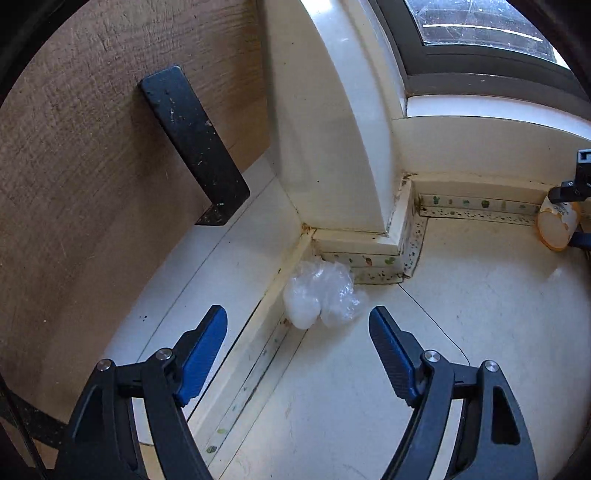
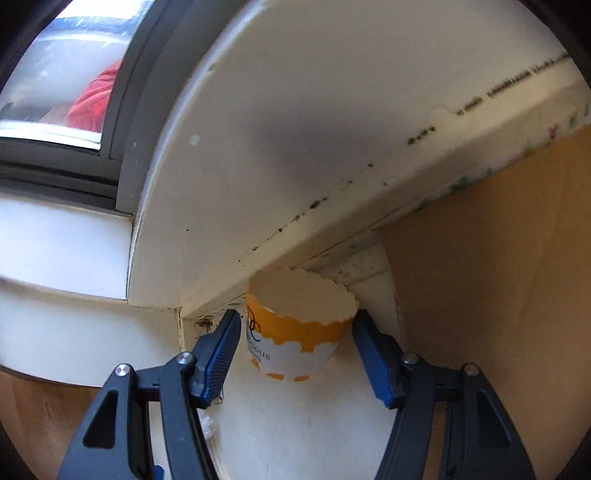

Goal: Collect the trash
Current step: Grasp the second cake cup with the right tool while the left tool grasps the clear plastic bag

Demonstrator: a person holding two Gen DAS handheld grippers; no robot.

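Observation:
A crumpled clear plastic bag [image 1: 317, 295] lies on the white floor [image 1: 461, 314] against the skirting, at the foot of a wall corner. My left gripper [image 1: 297, 314] is open, and the bag sits just ahead of its blue fingertips, untouched. An orange and white paper cup [image 2: 295, 332] with a scalloped rim stands between the fingers of my right gripper [image 2: 295, 317]. Both pads are very close to its sides, with a thin gap showing on the right. The left wrist view shows the same cup [image 1: 554, 225] at its right edge, with the right gripper's fingers [image 1: 565, 194] around it.
A wooden panel [image 1: 92, 166] with a black bracket [image 1: 192, 140] stands to the left of the bag. A white wall pillar [image 1: 332, 129] rises behind it, under a window [image 1: 480, 29]. A brown board [image 2: 498, 295] closes off the cup's right side.

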